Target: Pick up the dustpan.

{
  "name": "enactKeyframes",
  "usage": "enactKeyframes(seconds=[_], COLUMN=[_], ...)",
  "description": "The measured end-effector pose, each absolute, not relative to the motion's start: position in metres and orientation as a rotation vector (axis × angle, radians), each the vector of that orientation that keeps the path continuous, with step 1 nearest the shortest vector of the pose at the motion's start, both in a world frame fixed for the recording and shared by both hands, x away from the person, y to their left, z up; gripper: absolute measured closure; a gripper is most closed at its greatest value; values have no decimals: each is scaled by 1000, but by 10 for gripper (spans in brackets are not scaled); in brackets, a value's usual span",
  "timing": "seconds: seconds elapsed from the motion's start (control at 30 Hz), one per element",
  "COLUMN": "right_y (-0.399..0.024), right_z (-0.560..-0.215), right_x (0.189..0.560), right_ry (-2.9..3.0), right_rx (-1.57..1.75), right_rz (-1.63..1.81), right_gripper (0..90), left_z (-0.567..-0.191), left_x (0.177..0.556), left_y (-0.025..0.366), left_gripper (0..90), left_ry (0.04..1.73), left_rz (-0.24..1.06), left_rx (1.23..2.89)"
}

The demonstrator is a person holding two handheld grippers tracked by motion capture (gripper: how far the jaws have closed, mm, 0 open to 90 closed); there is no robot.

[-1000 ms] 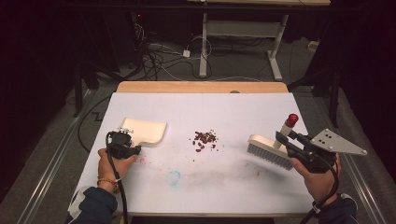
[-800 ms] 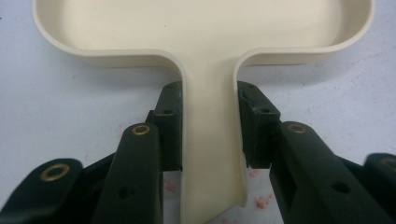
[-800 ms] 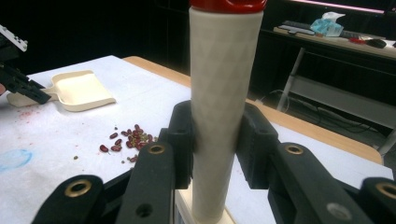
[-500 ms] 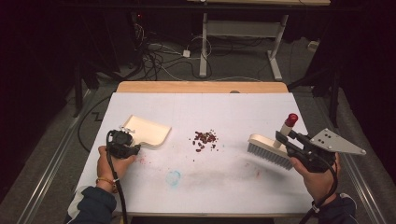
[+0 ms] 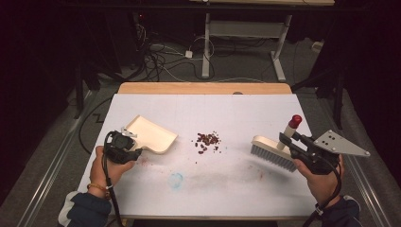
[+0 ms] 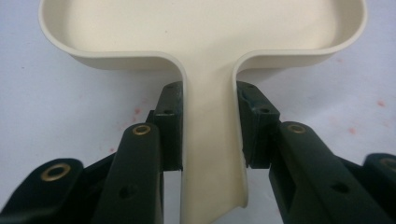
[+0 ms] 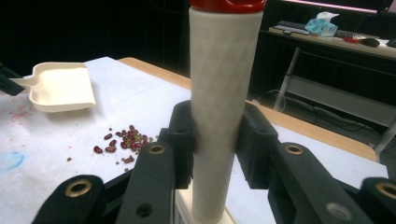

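Left claw (image 5: pixel 135 146): clamped on the dustpan (image 5: pixel 152 135) handle, pads pressing both sides (left gripper view).
Right claw (image 5: pixel 287 140): clamped on the brush (image 5: pixel 274 152) handle (image 7: pixel 219 112).
Dustpan: bench (image 5: pixel 227 189) left, mouth towards the beans (image 5: pixel 207 140).
Brush: right of beans, bristles down, handle tilted up-right (red cap).
High view: brush head.
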State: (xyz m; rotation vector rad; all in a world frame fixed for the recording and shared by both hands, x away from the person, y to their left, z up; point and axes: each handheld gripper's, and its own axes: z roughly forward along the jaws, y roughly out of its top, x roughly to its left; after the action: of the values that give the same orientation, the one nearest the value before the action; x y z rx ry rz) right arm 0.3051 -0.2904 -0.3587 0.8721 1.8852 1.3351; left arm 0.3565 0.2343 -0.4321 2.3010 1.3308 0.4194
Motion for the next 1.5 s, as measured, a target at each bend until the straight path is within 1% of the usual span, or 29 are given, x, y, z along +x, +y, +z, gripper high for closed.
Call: enactKeyframes(seconds=[0.33,0.8,1.0,1.3,1.5], right_y=[-290,-286,-283,-280,-279], right_z=[-359,-360,-362,-363,-361], right_x=[306,311,314,317,316], right_ry=[1885,1899,1901,1909,1905], right_rx=[866,861,868,863,850], right_rz=[1329,1336,1325,1323,1327], right_gripper=[703,703,703,703,703], left_z=[-422,-434,-442,-446,-448], left_x=[331,298,295,293,292], left_y=[224,224,219,211,206], left_gripper=[641,640,641,640,640], left_ry=[1209,1116,1065,1032,1024], left_rz=[372,240,194,170,177], left_rx=[2382,2439,2486,2500,2516])
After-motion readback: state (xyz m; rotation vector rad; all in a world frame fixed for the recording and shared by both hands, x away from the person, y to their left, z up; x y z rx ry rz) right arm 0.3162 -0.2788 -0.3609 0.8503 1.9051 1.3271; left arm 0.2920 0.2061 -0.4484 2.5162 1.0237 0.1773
